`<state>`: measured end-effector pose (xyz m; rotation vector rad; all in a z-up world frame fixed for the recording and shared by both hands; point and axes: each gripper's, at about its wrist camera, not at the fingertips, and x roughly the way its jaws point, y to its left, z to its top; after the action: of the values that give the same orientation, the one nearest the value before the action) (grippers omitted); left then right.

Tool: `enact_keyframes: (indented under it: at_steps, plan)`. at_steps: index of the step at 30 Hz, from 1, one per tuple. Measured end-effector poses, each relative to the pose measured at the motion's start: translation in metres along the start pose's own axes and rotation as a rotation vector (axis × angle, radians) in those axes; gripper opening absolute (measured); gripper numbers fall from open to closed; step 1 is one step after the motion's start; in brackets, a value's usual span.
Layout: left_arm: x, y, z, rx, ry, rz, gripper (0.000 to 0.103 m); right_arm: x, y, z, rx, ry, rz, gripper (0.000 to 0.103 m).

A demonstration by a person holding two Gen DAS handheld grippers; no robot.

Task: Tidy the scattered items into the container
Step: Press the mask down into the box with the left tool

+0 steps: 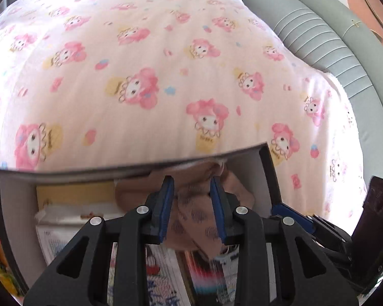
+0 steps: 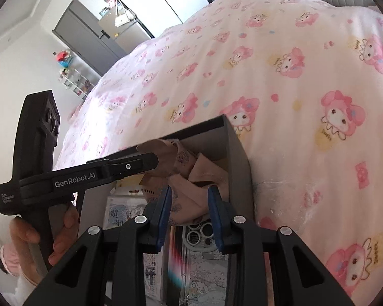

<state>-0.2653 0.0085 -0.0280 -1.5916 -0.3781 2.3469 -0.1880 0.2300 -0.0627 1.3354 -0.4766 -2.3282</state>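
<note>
A: Where does the pinkish-tan patterned cloth [image 1: 196,211] lie now?

B: Inside the dark-walled, pale-lined open box [image 2: 238,153], bunched against its far wall on top of printed cards and a phone case. The box sits on the bed's pink cartoon-print quilt [image 1: 145,58].

A: And the left hand-held gripper [image 1: 192,181]?

B: Its blue pads stand apart just above the cloth. I see no pad pressing the fabric, so I read it as parted and holding nothing. The right hand-held gripper [image 2: 189,191] is the same: jaws parted, cloth below and between them, nothing pinched.

A: What could go wrong?

B: A fold of the cloth rises toward the box's far rim. If a pad snags a fold as the gripper lifts, the cloth could ride up and spill over that rim onto the quilt. The two grippers are also crowded over the box's near-right corner, so a careless move could knock them together or tip the box on the soft quilt.

A: Does either view add something?

B: The right wrist view shows the left gripper side-on, with the person's hand [image 2: 30,237] on its handle, and the cloth reaching the far rim. The left wrist view shows more of the box floor to the left of the cloth, including a yellow card [image 1: 74,193], and a grey-green padded headboard [image 1: 326,38] beyond the quilt.
</note>
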Motion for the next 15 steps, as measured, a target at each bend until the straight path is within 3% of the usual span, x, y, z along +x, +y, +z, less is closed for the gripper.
enact_keyframes:
  at_steps: [4,7,9,11,15]
  plan:
    - [0.027,0.009,0.006,-0.040,0.086,-0.041,0.029,0.008,0.012,-0.003,-0.054,0.023,-0.012,0.025]
    - [0.044,0.018,-0.004,-0.077,0.165,0.032,0.029,0.017,0.021,-0.008,-0.091,0.059,-0.013,0.025]
    - [0.048,0.030,-0.012,-0.113,0.201,0.024,0.029,0.020,0.026,-0.012,-0.118,0.070,-0.028,0.025]
    - [0.038,0.036,-0.015,-0.131,0.193,-0.001,0.029,0.026,0.026,-0.015,-0.122,0.095,-0.042,0.026]
    - [-0.020,0.032,-0.027,-0.094,0.058,-0.054,0.031,0.025,0.031,-0.019,-0.155,0.094,-0.065,0.025]
